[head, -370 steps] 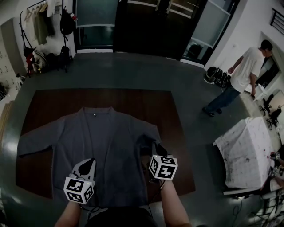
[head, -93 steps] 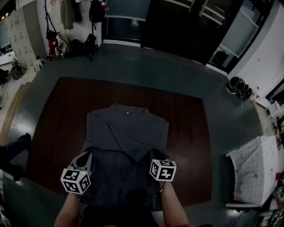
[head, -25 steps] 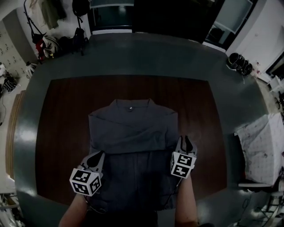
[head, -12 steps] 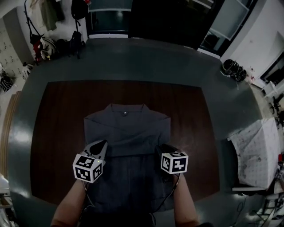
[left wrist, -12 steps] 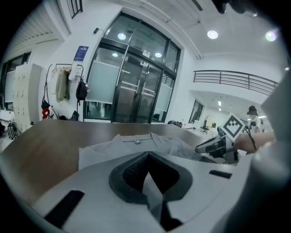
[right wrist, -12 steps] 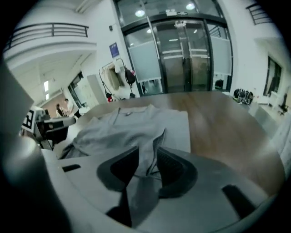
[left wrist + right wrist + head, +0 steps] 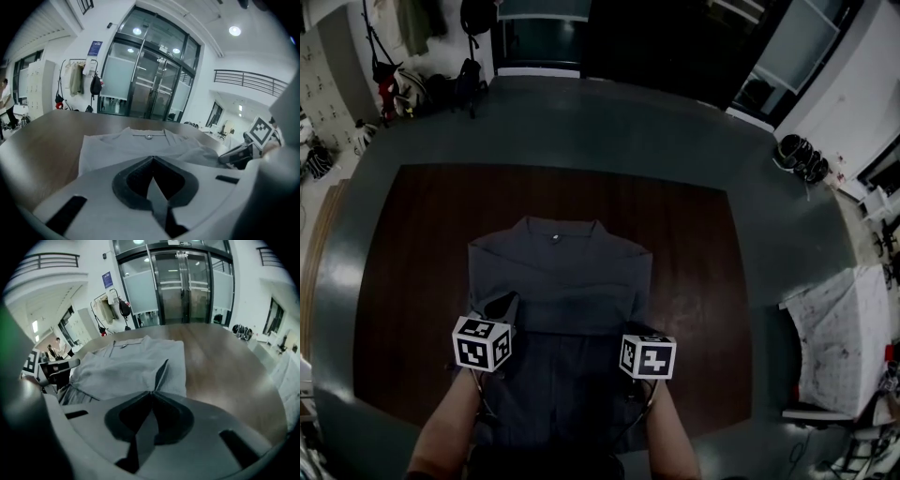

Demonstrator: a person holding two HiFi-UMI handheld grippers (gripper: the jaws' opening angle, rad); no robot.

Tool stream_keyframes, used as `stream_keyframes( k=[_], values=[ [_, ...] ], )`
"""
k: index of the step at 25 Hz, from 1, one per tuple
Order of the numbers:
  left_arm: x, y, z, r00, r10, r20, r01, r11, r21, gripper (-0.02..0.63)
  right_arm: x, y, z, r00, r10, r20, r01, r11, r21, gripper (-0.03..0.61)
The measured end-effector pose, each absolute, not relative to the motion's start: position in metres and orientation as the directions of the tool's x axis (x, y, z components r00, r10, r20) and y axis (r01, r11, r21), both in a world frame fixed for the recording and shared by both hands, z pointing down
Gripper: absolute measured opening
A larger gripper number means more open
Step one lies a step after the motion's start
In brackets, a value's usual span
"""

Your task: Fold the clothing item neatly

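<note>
Tabletop (image 7: 412, 244), dark brown wood, fills the middle of the head view and serves as the folding surface. The grey top (image 7: 558, 277) lies flat at its centre, neckline toward the upper frame. Both sleeves are turned in across the chest, so the body forms a narrow rectangle. The lower half runs down to the bottom edge of the frame and is not yet folded.

The left gripper (image 7: 152, 157) sits at the top's left edge, level with the lower edge of the folded sleeves. Its jaws are pressed fully together. No cloth shows rising between them, so a hold on the fabric cannot be confirmed.

The right gripper (image 7: 152, 392) sits at the matching point on the right edge. Its jaws have just been closing and now pinch the edge, lifting a thin dark ridge of cloth (image 7: 161, 369). Symmetrical placement likely keeps the next fold square.

The neck button (image 7: 553, 237) marks the centreline.
</note>
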State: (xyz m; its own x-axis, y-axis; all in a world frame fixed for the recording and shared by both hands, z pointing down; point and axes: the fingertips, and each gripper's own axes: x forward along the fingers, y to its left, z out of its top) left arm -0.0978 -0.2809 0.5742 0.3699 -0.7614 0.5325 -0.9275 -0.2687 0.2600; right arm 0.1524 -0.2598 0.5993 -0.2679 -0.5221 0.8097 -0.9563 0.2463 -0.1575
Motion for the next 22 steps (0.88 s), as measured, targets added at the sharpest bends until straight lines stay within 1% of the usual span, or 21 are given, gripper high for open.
stream_keyframes(
  k=[2, 4, 8, 11, 14, 15, 16, 20, 22],
  values=[
    [-0.105, -0.271, 0.570, 0.346, -0.776, 0.527, -0.936, -0.245, 0.254, 0.008, 0.154, -0.249, 0.606, -0.293, -0.503, 0.813, -0.944, 0.286, -0.163, 0.021],
    [-0.115, -0.256, 0.564, 0.318, -0.794, 0.518, -0.944, -0.216, 0.249, 0.008, 0.159, -0.242, 0.610, -0.282, -0.501, 0.819, -0.937, 0.329, -0.121, 0.069],
    [-0.132, -0.213, 0.556, 0.258, -0.826, 0.502, -0.957, -0.147, 0.249, 0.008, 0.175, -0.230, 0.607, -0.298, -0.517, 0.802, -0.939, 0.309, -0.149, 0.069],
    [-0.139, -0.172, 0.556, 0.238, -0.837, 0.493, -0.958, -0.119, 0.261, 0.008, 0.185, -0.219, 0.597, -0.317, -0.574, 0.755, -0.936, 0.318, -0.151, 0.070],
    [-0.140, -0.133, 0.549, 0.236, -0.855, 0.461, -0.950, -0.103, 0.296, 0.008, 0.193, -0.206, 0.572, -0.309, -0.692, 0.653, -0.935, 0.346, -0.076, 0.069],
    [-0.140, -0.121, 0.547, 0.232, -0.864, 0.447, -0.947, -0.095, 0.308, 0.008, 0.195, -0.201, 0.562, -0.301, -0.737, 0.605, -0.936, 0.349, -0.039, 0.052],
    [-0.141, -0.111, 0.544, 0.227, -0.871, 0.435, -0.945, -0.088, 0.315, 0.008, 0.196, -0.195, 0.553, -0.292, -0.780, 0.554, -0.938, 0.347, -0.006, -0.006],
    [-0.150, -0.065, 0.542, 0.204, -0.895, 0.396, -0.947, -0.078, 0.312, 0.008, 0.204, -0.156, 0.523, -0.221, -0.909, 0.354, -0.961, 0.264, 0.077, -0.011],
    [-0.156, -0.035, 0.543, 0.224, -0.902, 0.368, -0.938, -0.096, 0.334, 0.008, 0.208, -0.128, 0.510, -0.174, -0.948, 0.268, -0.968, 0.214, 0.128, -0.011]
  ],
)
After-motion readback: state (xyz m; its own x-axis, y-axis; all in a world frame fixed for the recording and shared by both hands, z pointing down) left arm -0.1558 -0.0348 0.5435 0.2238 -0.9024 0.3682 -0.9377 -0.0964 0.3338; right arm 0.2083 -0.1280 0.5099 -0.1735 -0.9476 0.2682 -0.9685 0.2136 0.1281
